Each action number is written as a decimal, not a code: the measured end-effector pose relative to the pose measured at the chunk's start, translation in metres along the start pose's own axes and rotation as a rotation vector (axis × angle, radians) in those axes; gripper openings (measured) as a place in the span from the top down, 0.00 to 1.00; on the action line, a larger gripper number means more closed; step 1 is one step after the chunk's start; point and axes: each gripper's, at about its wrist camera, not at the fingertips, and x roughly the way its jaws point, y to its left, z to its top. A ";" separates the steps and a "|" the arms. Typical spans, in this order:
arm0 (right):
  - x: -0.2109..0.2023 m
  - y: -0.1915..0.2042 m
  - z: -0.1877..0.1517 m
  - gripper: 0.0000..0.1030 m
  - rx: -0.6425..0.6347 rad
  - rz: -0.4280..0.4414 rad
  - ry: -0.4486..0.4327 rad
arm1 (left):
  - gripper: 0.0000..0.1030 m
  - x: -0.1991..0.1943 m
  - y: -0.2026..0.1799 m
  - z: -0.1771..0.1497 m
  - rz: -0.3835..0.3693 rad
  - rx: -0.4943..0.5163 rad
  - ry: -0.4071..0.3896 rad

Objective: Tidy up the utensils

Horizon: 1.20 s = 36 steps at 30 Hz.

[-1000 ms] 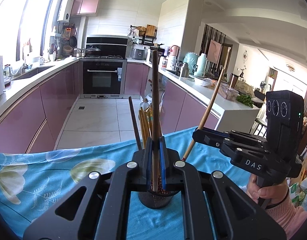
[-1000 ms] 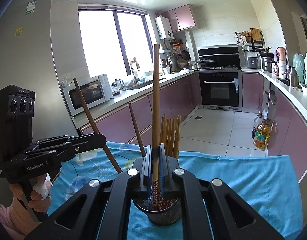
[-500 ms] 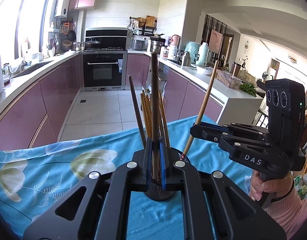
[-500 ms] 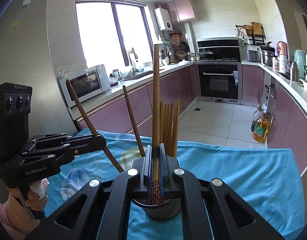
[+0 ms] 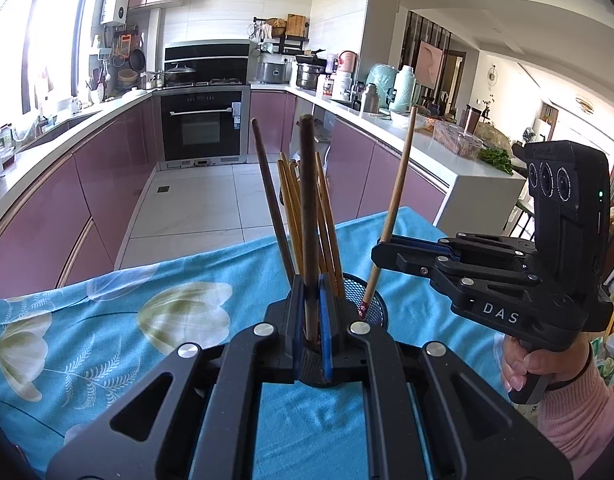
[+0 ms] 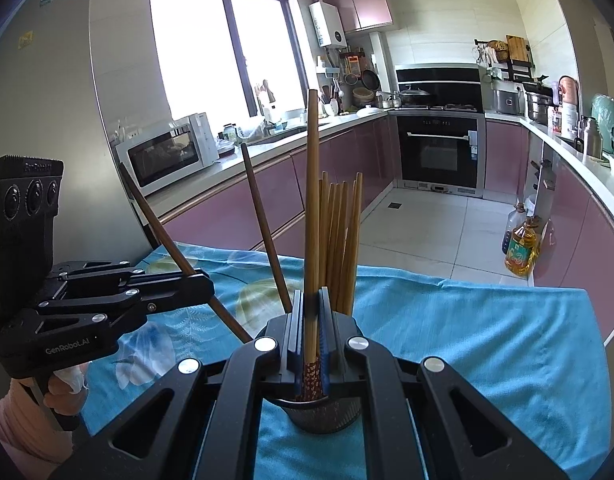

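Note:
A black mesh cup (image 5: 365,306) stands on the blue flowered cloth (image 5: 107,320) and holds several light wooden chopsticks (image 5: 327,220) and one dark chopstick (image 5: 269,200). My left gripper (image 5: 309,284) is shut on a second dark chopstick (image 5: 308,184), held upright, its lower end down at the cup. Seen from the right wrist, this left gripper (image 6: 205,288) is at the left with its chopstick (image 6: 159,220) slanting toward the cup (image 6: 327,416). My right gripper (image 6: 311,296) is shut on a light chopstick (image 6: 311,200) with a patterned lower end, which dips into the cup.
The cloth-covered table ends just beyond the cup; past it is tiled kitchen floor between pink cabinets. A person's hand (image 5: 535,364) in a pink sleeve holds the right gripper's handle. An oil bottle (image 6: 521,248) stands on the floor at the right.
Both grippers have tipped a little downward and both held chopsticks sit lower at the cup. The light chopstick's patterned end now sits in the cup's mouth.

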 end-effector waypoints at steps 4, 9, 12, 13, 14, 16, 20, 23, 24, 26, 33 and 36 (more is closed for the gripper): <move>0.001 0.000 -0.001 0.94 0.002 0.001 0.002 | 0.93 0.004 0.003 -0.001 -0.002 0.001 0.009; 0.002 -0.001 -0.002 0.94 0.006 0.001 0.002 | 0.93 0.007 0.003 -0.002 -0.004 -0.001 0.012; 0.003 -0.001 -0.005 0.94 0.011 0.000 0.003 | 0.93 0.008 0.003 -0.002 -0.005 -0.001 0.013; 0.003 -0.002 -0.005 0.94 0.012 -0.001 0.004 | 0.93 0.009 0.003 -0.002 -0.004 0.000 0.015; 0.003 -0.002 -0.005 0.94 0.013 -0.001 0.004 | 0.92 0.011 0.003 -0.003 -0.002 0.003 0.017; 0.004 -0.001 -0.006 0.94 0.015 -0.003 0.004 | 0.93 0.013 0.003 -0.003 0.000 0.002 0.022; 0.004 -0.002 -0.007 0.94 0.017 -0.004 0.007 | 0.93 0.017 0.005 -0.004 0.003 0.000 0.028; 0.005 -0.004 -0.007 0.94 0.021 -0.004 0.009 | 0.93 0.020 0.007 -0.005 0.006 -0.002 0.032; 0.005 -0.004 -0.007 0.94 0.023 -0.004 0.008 | 0.93 0.020 0.008 -0.006 0.005 -0.003 0.033; 0.005 -0.004 -0.007 0.94 0.022 -0.003 0.007 | 0.93 0.021 0.008 -0.006 0.005 -0.004 0.034; 0.006 -0.005 -0.008 0.94 0.023 -0.003 0.010 | 0.93 0.024 0.009 -0.007 0.005 -0.002 0.035; 0.006 -0.005 -0.008 0.94 0.025 -0.002 0.010 | 0.93 0.025 0.009 -0.007 0.006 -0.002 0.036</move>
